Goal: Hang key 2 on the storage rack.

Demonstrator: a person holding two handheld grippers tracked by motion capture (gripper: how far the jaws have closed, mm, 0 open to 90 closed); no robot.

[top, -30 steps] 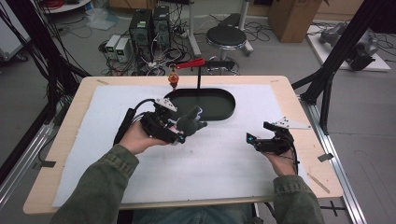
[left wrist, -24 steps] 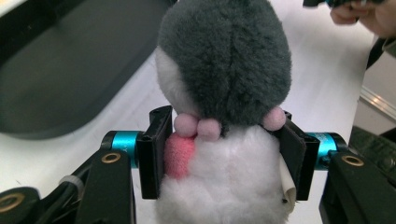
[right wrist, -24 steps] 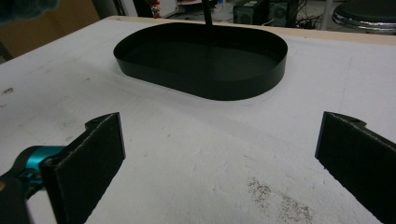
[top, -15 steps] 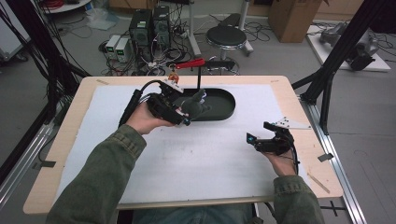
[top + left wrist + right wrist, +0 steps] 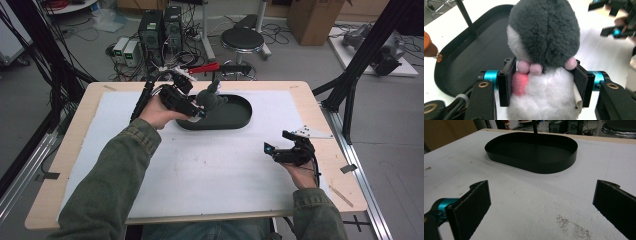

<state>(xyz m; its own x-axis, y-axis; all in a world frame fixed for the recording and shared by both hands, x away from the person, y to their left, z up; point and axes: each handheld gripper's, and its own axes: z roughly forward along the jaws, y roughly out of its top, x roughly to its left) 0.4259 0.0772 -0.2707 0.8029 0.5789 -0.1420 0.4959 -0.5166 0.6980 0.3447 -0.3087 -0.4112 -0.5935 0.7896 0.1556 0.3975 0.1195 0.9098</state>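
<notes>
Over the near-left rim of the black tray (image 5: 235, 120), my left gripper (image 5: 192, 106) has its jaws clenched on the grey-and-white plush toy (image 5: 544, 62). My right gripper (image 5: 280, 150) rests on the desk (image 5: 200, 170), its jaws spread wide.

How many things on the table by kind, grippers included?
Plush toy: 1, grey and white, clamped in the left gripper over the tray's edge
Black oval tray: 1, nothing lying in it
Grippers: 2, the left one plus the right gripper, jaws open with nothing between them
Total: 4
</notes>
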